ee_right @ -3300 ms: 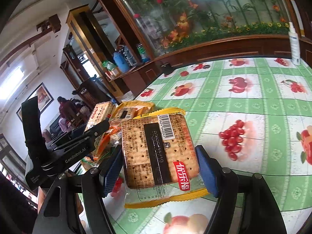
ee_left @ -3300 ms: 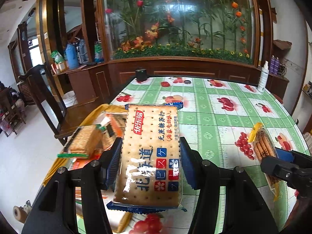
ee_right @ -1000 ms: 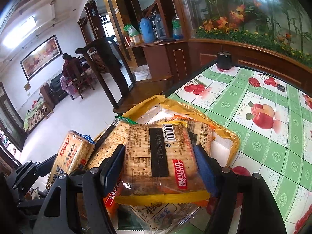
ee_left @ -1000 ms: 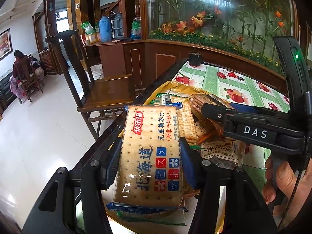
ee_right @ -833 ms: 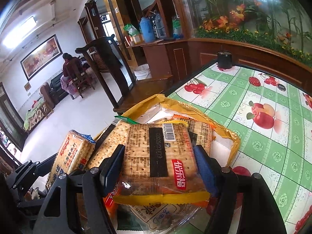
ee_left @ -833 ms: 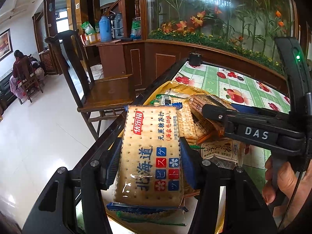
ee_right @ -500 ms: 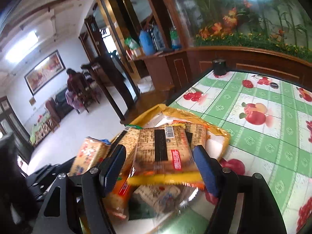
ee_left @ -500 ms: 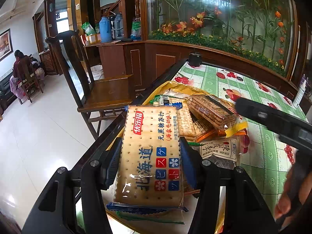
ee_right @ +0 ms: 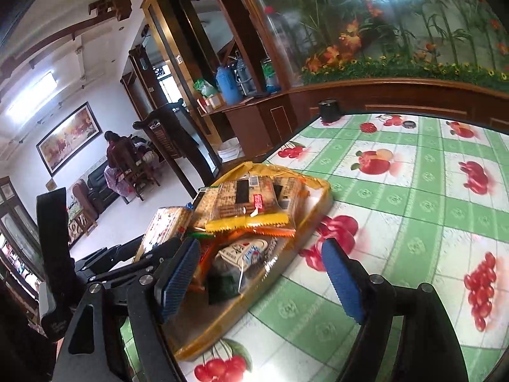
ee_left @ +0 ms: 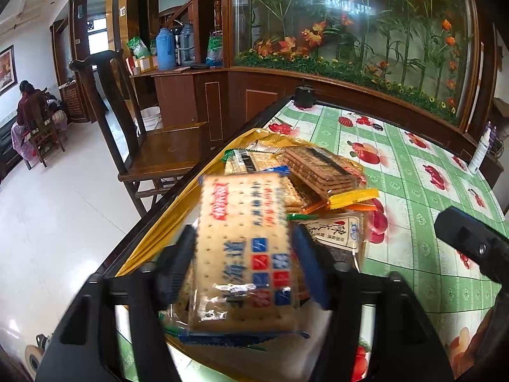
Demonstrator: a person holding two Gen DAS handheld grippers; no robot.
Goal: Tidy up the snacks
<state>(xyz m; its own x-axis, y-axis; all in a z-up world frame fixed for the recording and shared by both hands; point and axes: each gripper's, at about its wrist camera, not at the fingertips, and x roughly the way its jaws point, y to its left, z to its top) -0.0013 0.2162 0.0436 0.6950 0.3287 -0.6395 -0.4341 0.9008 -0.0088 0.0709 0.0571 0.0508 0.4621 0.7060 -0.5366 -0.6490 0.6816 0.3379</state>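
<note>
Two views examined. Left wrist view: my left fingers [ee_left: 243, 272] are clenched on a blue-trimmed cracker pack [ee_left: 243, 248], one pad against each long side, the pack blurred. It hangs over the near end of a yellow tray [ee_left: 152, 238] set at the counter [ee_left: 413, 191] edge. Behind it in the tray lie a yellow-edged cracker pack [ee_left: 321, 170], a green-edged pack [ee_left: 243, 160] and a white sachet [ee_left: 337, 230]. A wooden chair [ee_left: 152, 146] stands beside the counter.

Right wrist view: my right fingers [ee_right: 259, 281] stand released, spread wide, nothing between the blue pads, hovering above the counter [ee_right: 413, 222] just beside the tray [ee_right: 318, 210]. The yellow-edged cracker pack [ee_right: 248, 203] rests on top of the heap inside. The left gripper's pack [ee_right: 167, 226] shows at the tray's left side.
</note>
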